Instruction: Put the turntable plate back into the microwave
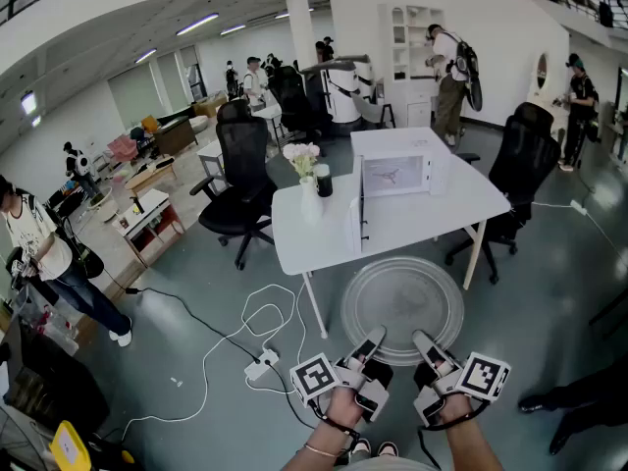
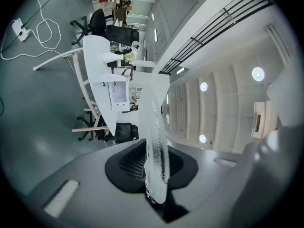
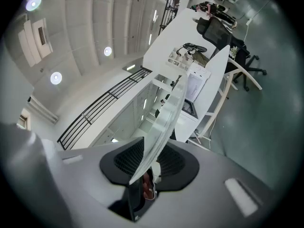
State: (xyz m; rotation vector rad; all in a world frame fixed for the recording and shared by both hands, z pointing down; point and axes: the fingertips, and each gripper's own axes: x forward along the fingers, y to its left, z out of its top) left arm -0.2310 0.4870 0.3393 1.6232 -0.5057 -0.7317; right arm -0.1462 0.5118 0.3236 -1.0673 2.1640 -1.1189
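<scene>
A round clear glass turntable plate [image 1: 402,297] hangs flat in the air in front of me, held by its near rim. My left gripper [image 1: 371,344] is shut on the rim at the left, my right gripper [image 1: 425,346] shut on it at the right. In the left gripper view the plate [image 2: 156,141] shows edge-on between the dark pads [image 2: 130,164]. In the right gripper view the plate [image 3: 166,122] runs edge-on from between the pads [image 3: 124,160]. The white microwave [image 1: 400,161] stands on the white table [image 1: 491,199] beyond, its door [image 1: 353,222] swung open.
A vase of flowers [image 1: 305,170] and a dark cup [image 1: 323,180] stand on the table's left part. Black office chairs [image 1: 240,170] flank the table. A white cable and power strip [image 1: 261,363] lie on the floor at left. Several people stand around the room.
</scene>
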